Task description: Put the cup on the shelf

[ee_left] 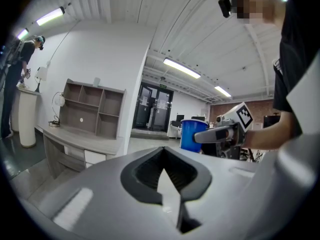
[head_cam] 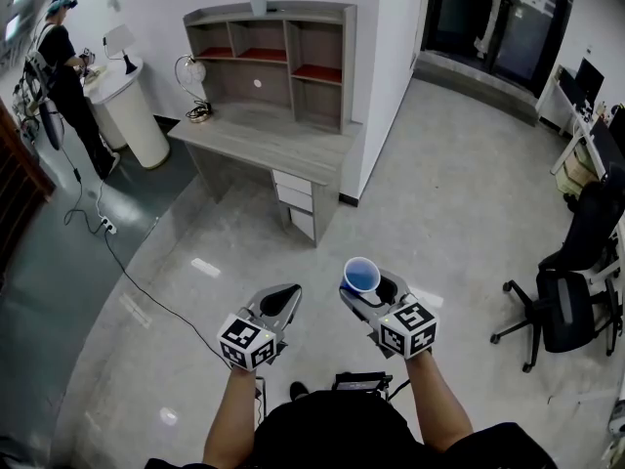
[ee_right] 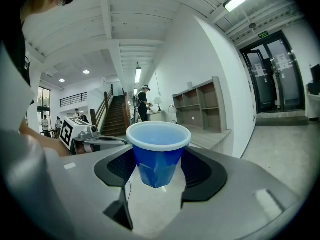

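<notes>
Right gripper view: the right gripper (ee_right: 158,160) pinches the blue, thin plastic cup (ee_right: 158,136) mid-wall — probably light, soft, crushable, so squeeze gently. Beside the cup, the left gripper (ee_left: 161,151) is pressed together, empty.

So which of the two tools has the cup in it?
The right tool: its jaws grip the blue cup upright by its sides. The left tool has its jaws together with nothing between them.

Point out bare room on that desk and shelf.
Desk top bare right of the lamp; shelf cubbies look empty. Crowded: desk's left end with the lamp; a small grey object on the shelf's top.
</notes>
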`<state>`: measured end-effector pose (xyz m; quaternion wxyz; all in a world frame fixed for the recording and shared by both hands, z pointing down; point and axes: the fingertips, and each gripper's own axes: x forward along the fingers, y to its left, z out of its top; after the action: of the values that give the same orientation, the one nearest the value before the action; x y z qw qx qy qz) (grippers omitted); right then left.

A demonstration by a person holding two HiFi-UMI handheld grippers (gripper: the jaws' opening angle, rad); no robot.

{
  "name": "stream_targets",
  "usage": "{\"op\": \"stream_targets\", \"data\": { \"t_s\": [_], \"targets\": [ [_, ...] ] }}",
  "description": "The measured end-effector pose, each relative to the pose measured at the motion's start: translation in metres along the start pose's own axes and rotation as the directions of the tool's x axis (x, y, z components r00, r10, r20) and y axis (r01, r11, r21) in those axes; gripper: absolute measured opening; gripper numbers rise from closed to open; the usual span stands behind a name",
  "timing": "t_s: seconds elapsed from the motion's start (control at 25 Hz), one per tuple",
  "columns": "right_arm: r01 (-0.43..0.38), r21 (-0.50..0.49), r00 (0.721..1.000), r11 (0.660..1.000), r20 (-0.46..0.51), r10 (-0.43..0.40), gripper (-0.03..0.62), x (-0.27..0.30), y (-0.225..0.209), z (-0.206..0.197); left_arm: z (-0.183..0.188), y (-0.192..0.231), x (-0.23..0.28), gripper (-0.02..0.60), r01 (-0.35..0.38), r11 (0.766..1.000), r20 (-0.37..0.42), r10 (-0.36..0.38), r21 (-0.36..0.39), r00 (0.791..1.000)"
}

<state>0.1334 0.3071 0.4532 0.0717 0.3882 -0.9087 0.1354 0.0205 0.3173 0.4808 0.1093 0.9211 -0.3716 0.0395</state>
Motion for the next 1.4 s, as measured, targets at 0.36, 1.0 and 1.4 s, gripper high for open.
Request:
{"op": "stream_targets", "data": {
  "t_s": [0.36,1.0,1.4],
  "targets": [
    [-0.011,0.012,1.000,1.000,0.000,0.011,0.290,-0.005,-0.006,-0.003,-0.005,-0.001,0.003,0.000,-0.018,1.000,-0.016,0.018,-0.021,1.000],
    [-0.029,0.024,1.000,0.999,0.002,0.029,0.290,-0.029,-0.052,-0.008,-0.011,-0.020,0.035,0.000,-0.077,0.996,-0.017,0.077,-0.044,0.997],
    [-0.038,0.047,0.999,0.998,-0.015,0.039,0.290,-0.023,-0.064,-0.015,-0.018,-0.013,0.040,0.000,-0.107,0.992,-0.031,0.105,-0.070,0.994]
  ]
}}
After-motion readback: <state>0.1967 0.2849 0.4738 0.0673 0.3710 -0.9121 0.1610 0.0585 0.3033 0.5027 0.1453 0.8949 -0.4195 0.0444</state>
